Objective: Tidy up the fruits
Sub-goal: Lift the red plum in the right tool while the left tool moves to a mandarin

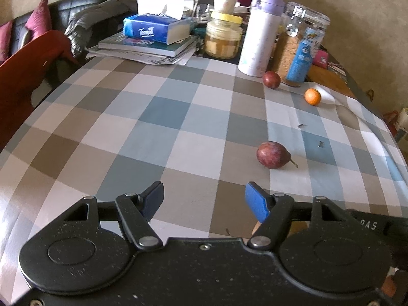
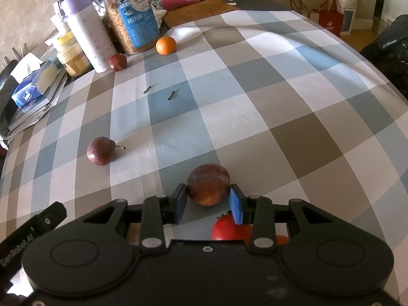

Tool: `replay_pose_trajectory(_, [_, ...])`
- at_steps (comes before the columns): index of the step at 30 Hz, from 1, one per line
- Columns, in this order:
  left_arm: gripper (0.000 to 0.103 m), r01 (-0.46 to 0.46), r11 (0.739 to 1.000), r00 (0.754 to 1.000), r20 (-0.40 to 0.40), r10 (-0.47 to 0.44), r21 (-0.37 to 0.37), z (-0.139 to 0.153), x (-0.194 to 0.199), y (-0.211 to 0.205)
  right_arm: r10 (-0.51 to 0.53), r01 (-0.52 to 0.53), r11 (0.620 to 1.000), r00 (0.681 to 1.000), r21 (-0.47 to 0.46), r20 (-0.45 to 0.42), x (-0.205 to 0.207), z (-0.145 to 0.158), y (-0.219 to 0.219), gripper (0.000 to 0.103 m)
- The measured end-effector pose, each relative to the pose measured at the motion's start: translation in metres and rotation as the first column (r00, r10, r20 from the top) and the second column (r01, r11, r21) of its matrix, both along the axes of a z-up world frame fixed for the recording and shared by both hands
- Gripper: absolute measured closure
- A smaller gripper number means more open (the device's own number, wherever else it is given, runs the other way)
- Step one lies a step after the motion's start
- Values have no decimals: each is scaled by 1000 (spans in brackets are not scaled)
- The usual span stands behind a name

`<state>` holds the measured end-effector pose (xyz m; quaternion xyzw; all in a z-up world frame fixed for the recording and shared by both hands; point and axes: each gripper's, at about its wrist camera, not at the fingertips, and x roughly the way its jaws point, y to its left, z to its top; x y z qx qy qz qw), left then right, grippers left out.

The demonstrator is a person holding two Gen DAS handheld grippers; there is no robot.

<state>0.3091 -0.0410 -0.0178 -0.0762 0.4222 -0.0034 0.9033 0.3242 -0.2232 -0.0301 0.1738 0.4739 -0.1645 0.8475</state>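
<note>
My right gripper is shut on a round purple-brown passion fruit, held just above the checked tablecloth. A red tomato lies under its right finger, partly hidden. A purple fruit with a stem lies to the left; it also shows in the left wrist view. A small dark red fruit and an orange mandarin lie far back by the jars. My left gripper is open and empty over the cloth.
At the table's far end stand a white-and-lilac flask, a cereal jar with a blue label, a yellow-lidded jar, a tissue pack on books. Two small dark stem bits lie on the cloth. A red chair stands left.
</note>
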Motion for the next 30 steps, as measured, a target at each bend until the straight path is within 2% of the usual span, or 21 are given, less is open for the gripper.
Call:
replay_pose_trajectory(5, [31, 4, 1000, 1000, -24, -4, 17, 3, -4, -2, 2, -2, 1000, 1000, -2, 7, -1, 2, 1, 65])
replay_pose_trajectory(8, [30, 27, 1000, 1000, -17, -26, 17, 13, -14, 0, -2, 2, 1000, 1000, -1, 17, -3, 3, -1, 65])
replay_pose_trajectory(13, [30, 81, 995, 996, -27, -80, 60, 21, -32, 1, -10, 10, 1000, 1000, 15, 19, -4, 5, -3, 66])
replay_pose_trajectory(17, [30, 127, 990, 991, -52, -124, 62, 18, -46, 3, -14, 14, 1000, 1000, 17, 27, -5, 6, -4, 66])
replay_pose_trajectory(23, [30, 159, 987, 983, -92, -157, 24, 9, -56, 4, -16, 16, 1000, 999, 10, 30, -6, 7, -2, 66])
replay_pose_trajectory(30, [30, 171, 984, 978, -132, -163, 47, -6, -57, -4, -17, 17, 1000, 999, 13, 33, -7, 6, -3, 66])
